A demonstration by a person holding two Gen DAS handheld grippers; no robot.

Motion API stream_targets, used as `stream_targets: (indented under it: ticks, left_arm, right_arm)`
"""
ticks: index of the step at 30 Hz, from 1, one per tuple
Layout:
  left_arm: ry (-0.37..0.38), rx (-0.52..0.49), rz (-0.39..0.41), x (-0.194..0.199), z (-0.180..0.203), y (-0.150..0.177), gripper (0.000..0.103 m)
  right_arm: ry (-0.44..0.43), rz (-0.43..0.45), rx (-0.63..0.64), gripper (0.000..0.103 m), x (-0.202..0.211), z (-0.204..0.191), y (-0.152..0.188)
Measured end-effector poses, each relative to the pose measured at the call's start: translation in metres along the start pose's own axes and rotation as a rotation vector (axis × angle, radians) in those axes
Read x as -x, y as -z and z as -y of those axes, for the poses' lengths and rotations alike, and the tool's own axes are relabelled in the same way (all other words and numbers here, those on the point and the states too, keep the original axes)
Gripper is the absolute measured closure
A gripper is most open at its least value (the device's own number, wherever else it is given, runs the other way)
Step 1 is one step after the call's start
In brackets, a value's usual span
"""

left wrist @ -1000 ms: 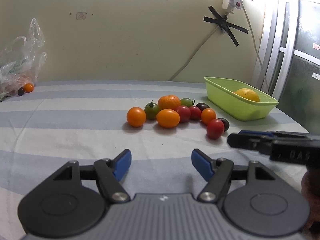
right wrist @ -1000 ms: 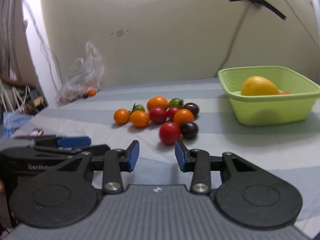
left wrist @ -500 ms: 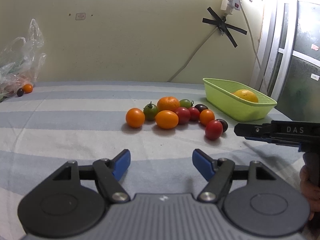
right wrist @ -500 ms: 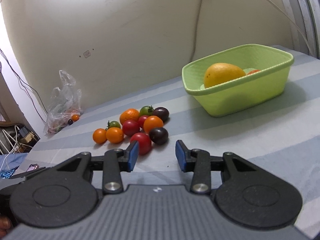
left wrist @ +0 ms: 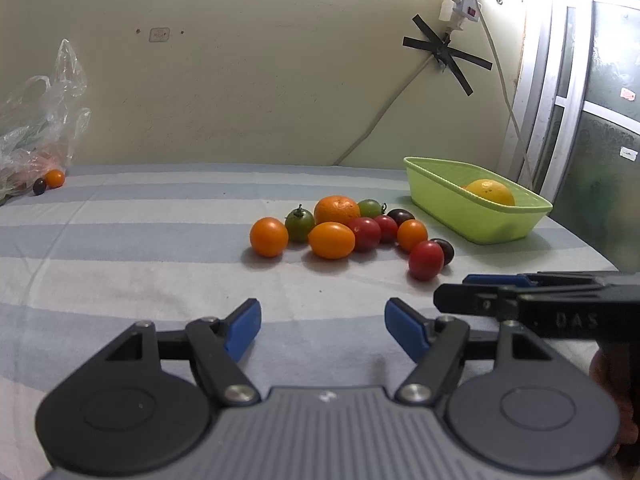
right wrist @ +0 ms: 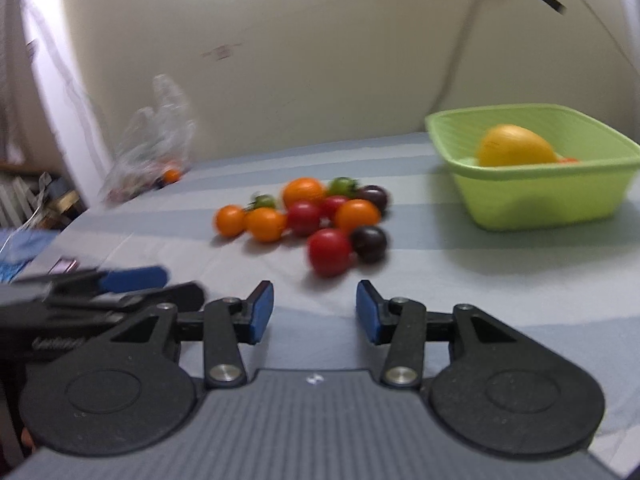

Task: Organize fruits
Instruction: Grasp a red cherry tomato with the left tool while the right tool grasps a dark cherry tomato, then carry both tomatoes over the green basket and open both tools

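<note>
A cluster of several small tomatoes, red, orange, green and dark, lies around an orange (left wrist: 336,209) on the striped cloth. A red tomato (left wrist: 425,260) (right wrist: 329,251) is the nearest one. A green basket (left wrist: 476,201) (right wrist: 540,184) at the right holds a yellow fruit (left wrist: 490,192) (right wrist: 514,147). My left gripper (left wrist: 322,327) is open and empty, short of the cluster. My right gripper (right wrist: 315,309) is open and empty, pointing at the red tomato; it shows side-on in the left wrist view (left wrist: 500,292).
A clear plastic bag (left wrist: 36,128) (right wrist: 154,148) with more fruit lies at the far left by the wall, with an orange tomato (left wrist: 54,178) and a dark one beside it. A cable and power strip (left wrist: 460,4) hang on the wall.
My right gripper has swung back left and lower, from facing the basket to facing the tomato cluster. The left gripper has barely moved. No fruit has moved.
</note>
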State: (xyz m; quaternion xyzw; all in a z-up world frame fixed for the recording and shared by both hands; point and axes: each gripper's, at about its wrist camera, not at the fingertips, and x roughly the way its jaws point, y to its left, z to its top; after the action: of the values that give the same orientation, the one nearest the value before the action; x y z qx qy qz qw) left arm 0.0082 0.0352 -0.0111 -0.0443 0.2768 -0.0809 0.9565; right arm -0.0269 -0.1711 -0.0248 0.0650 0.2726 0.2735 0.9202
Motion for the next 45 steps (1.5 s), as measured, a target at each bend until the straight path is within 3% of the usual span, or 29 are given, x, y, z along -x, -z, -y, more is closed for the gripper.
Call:
stream_targets:
  ticks: [3,9,12,18,24,27,34,40,42,43,45]
  left_arm:
    - [-0.001,0.0,-0.002,0.0,0.0,0.0,0.033]
    - [0.003,-0.013,0.022,0.003,0.002,0.0,0.033]
    - [0.01,-0.085,0.053,0.005,0.016,-0.001,0.033]
    - [0.07,-0.172,0.014,-0.019,0.05,-0.015,0.037]
    - [0.066,-0.252,-0.013,-0.053,0.079,-0.033,0.05]
    - [0.074,-0.223,-0.077,-0.073,0.08,-0.035,0.074]
    - [0.102,-0.152,-0.072,-0.046,0.057,-0.026,0.075]
    - [0.081,-0.063,-0.096,-0.019,0.025,-0.012,0.075]
    - [0.076,-0.042,-0.1,-0.016,0.019,-0.012,0.075]
    - [0.074,-0.036,-0.101,-0.017,0.017,-0.015,0.075]
    - [0.081,-0.023,-0.099,-0.018,0.016,-0.022,0.075]
  right_arm:
    - [-0.014,0.023,-0.002,0.054,0.004,0.001,0.0]
    - [0.006,0.099,-0.148,0.054,0.014,0.023,-0.001]
    - [0.023,0.121,-0.248,0.054,0.017,0.04,-0.002]
    - [0.011,0.119,-0.4,0.054,0.017,0.064,-0.003]
    - [0.027,0.119,-0.345,0.059,0.018,0.071,-0.016]
    - [0.023,0.119,-0.342,0.062,0.015,0.076,-0.019]
    - [-0.024,0.062,-0.274,0.061,0.0,0.066,-0.023]
    - [0.011,-0.023,-0.141,0.061,-0.029,0.045,-0.028]
    - [0.026,-0.026,-0.093,0.063,-0.034,0.039,-0.028]
    - [0.029,-0.03,-0.069,0.076,-0.035,0.036,-0.028]
    - [0.028,-0.026,-0.052,0.076,-0.033,0.036,-0.026]
